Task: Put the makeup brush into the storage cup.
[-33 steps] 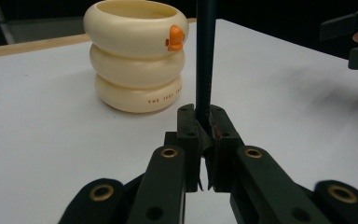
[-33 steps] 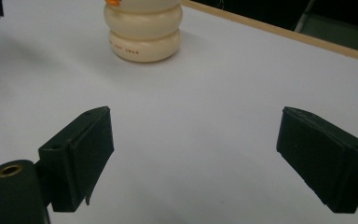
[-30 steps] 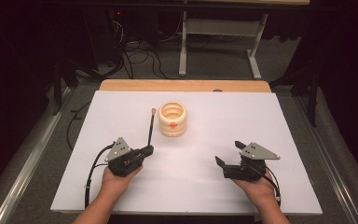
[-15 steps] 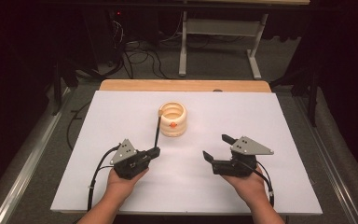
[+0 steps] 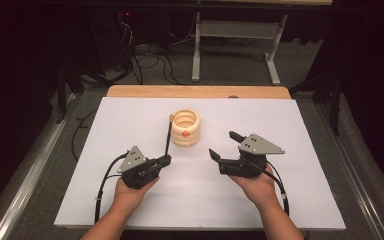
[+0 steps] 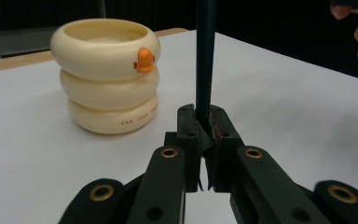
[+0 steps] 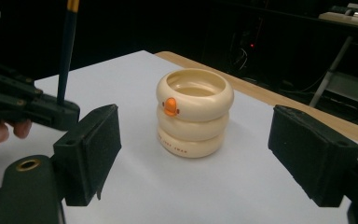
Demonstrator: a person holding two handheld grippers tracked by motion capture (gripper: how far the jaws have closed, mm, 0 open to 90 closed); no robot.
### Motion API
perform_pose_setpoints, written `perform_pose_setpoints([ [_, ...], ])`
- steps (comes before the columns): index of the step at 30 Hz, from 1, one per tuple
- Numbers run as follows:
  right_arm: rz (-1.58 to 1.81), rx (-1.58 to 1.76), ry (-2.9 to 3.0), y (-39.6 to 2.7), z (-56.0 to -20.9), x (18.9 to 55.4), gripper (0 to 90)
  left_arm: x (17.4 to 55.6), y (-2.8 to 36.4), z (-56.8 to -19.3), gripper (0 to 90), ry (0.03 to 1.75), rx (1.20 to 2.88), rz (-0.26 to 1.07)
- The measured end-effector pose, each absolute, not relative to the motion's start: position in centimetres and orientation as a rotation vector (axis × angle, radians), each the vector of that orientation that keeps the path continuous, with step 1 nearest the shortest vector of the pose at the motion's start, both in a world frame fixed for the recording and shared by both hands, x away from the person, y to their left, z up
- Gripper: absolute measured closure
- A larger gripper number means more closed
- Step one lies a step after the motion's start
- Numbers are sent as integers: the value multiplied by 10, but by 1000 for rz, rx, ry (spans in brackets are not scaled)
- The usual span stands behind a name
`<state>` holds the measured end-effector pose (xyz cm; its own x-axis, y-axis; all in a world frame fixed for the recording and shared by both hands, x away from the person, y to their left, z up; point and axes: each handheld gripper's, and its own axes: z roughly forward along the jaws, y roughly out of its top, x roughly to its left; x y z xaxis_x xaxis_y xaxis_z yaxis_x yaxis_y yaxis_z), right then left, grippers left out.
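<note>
cup [image 7: 195, 114]: cream, smooth and glossy, looks like glazed ceramic or hard plastic; small orange glossy knob on the upper ring
stick [image 6: 205, 60]: dark, smooth, slightly shiny shaft; far end ochre, possibly wood
worktop [image 5: 300, 200]: white, matt, smooth sheet; bare pale wood along the far edge
left gripper [image 5: 166, 160]: black matt plastic body, brass-coloured rivets, grey plate of dull metal
right gripper [image 5: 224, 145]: black matt plastic; fingers [image 7: 314, 154] faced with rough, foam-like black pads
floor: grey, matt, carpet-like
</note>
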<state>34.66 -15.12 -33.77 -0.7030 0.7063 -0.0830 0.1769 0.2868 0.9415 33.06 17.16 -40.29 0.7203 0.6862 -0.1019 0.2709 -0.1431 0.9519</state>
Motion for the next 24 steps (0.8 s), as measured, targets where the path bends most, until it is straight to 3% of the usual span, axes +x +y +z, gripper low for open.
perform_pose_setpoints([
  [8, 1432, 814, 2109, -151, -355, 341, 192, 337, 157, -389, 855, 744, 1728, 454],
  [24, 1521, 786, 2071, -158, -356, 330, 268, 330, 125, -416, 855, 699, 1804, 383],
])
